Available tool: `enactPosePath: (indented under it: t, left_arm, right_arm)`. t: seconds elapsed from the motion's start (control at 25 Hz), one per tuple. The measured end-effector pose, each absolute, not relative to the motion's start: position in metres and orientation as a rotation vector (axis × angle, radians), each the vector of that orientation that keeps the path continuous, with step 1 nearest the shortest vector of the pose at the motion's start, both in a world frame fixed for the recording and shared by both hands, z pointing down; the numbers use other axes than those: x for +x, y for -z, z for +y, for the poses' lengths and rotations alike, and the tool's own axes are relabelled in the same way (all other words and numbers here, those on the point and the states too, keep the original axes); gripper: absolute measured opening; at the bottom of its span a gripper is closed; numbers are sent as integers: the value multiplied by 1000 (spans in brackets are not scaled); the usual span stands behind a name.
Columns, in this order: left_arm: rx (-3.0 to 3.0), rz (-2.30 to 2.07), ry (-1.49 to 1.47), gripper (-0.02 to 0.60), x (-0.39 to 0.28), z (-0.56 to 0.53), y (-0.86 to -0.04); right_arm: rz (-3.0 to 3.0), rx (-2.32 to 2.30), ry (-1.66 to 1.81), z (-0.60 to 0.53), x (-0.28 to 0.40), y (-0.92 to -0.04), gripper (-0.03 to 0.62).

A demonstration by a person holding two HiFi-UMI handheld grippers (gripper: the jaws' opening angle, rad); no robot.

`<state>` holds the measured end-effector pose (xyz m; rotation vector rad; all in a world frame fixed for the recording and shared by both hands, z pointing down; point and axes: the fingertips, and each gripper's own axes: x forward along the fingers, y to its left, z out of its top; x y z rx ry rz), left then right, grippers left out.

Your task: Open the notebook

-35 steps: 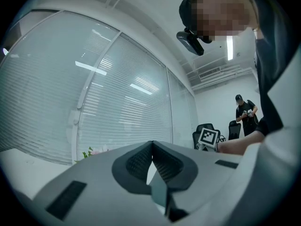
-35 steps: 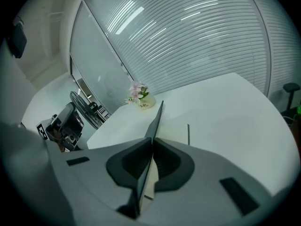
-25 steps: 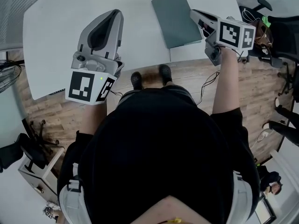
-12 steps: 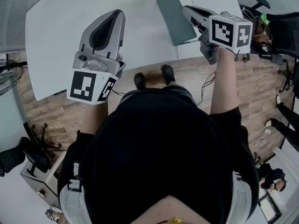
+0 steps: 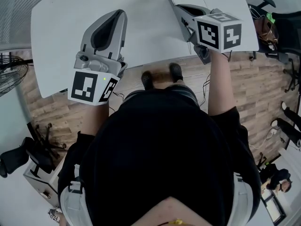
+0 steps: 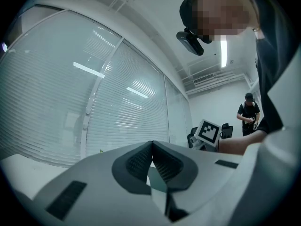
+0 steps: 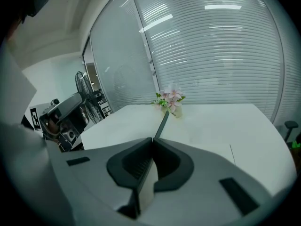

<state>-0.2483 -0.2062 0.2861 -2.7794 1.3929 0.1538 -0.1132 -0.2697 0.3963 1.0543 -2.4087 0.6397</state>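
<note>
The notebook lies on the white table (image 5: 141, 36) at the far right. Its dark grey-green cover (image 5: 172, 4) stands almost upright, edge-on in the head view, with a white page (image 5: 197, 0) bared beside it. My right gripper (image 5: 179, 8) is shut on the cover's free edge. In the right gripper view the thin cover (image 7: 161, 122) runs straight out from between the closed pads (image 7: 141, 166), and the page (image 7: 197, 135) lies to its right. My left gripper (image 5: 116, 16) hovers over the table's near left part. In the left gripper view, the left gripper (image 6: 151, 144) is shut with nothing in it.
A small vase of pink flowers (image 7: 170, 99) stands on the table beyond the cover. The table's front edge (image 5: 155, 64) is just ahead of my shoes (image 5: 162, 75), over a wooden floor. A fan (image 5: 8, 74) and office chairs stand around. A person (image 6: 248, 113) stands far off.
The cover has swung up from flat to nearly upright as my right gripper carried its edge leftward. My left gripper has kept almost the same place in the view.
</note>
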Motion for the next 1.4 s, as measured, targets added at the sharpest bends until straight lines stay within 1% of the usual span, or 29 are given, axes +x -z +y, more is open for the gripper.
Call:
enactPosePath:
  t: [0.6,1.4]
  left_arm:
    - [-2775,1440,-106,9,-281,-189,-299]
    - [-2741,1533,-67,9,-304,-177,-308]
  right_arm:
    - [-2383,989,-628,-250,-181,-446,11]
    - [-2302,963,-691,-252,-208,-510,12]
